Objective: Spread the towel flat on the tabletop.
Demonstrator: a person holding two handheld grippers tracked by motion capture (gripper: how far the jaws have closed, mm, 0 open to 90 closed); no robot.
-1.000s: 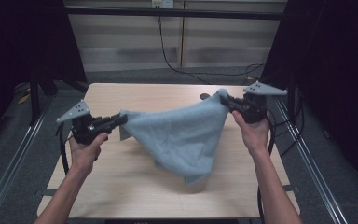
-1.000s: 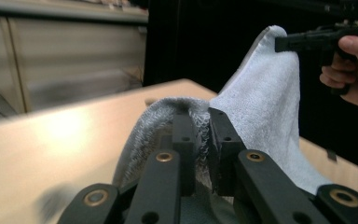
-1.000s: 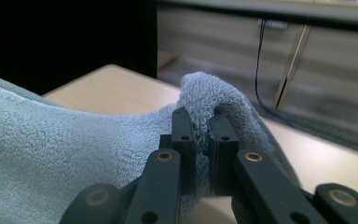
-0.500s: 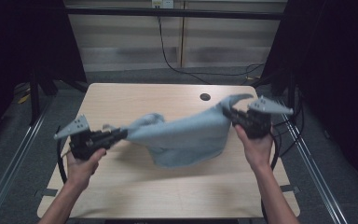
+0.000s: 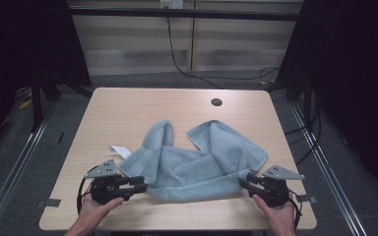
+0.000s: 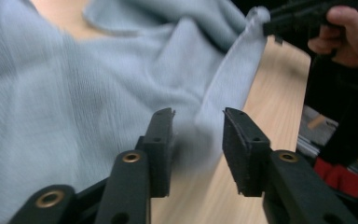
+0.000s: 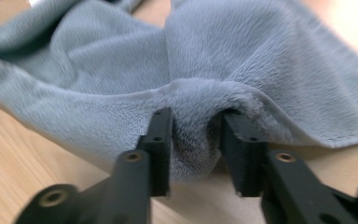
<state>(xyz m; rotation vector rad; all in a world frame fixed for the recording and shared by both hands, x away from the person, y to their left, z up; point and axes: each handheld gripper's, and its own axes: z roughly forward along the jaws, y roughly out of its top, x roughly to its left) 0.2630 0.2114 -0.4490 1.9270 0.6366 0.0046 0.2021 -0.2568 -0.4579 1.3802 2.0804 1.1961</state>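
1. Tabletop of pale wood (image 5: 128, 113) spreads out ahead of both grippers, with a dark round hole (image 5: 216, 102) at its far edge; beyond that stand a grey wall and a hanging cable (image 5: 177, 59), with dark floor and metal rails on either side.
2. Left gripper (image 5: 140, 184) sits low at the near left of the table. Its jaws have just been opening and now stand apart; in the left gripper view the pads sit either side of the towel's near corner with a clear gap, not pressing on it.
3. Right gripper (image 5: 243, 181) sits low at the near right. Its jaws have just been opening too; in the right gripper view a bunched fold of the towel still lies between the parted pads, loose rather than pinched.
4. Towel (image 5: 197, 157) lies on the table between the two grippers, its near hem running from one to the other, the rest spreading away from them.
5. Grey-blue and plush, it is rumpled, with two humps folded up at the far side and a white tag (image 5: 120, 151) at its left edge.
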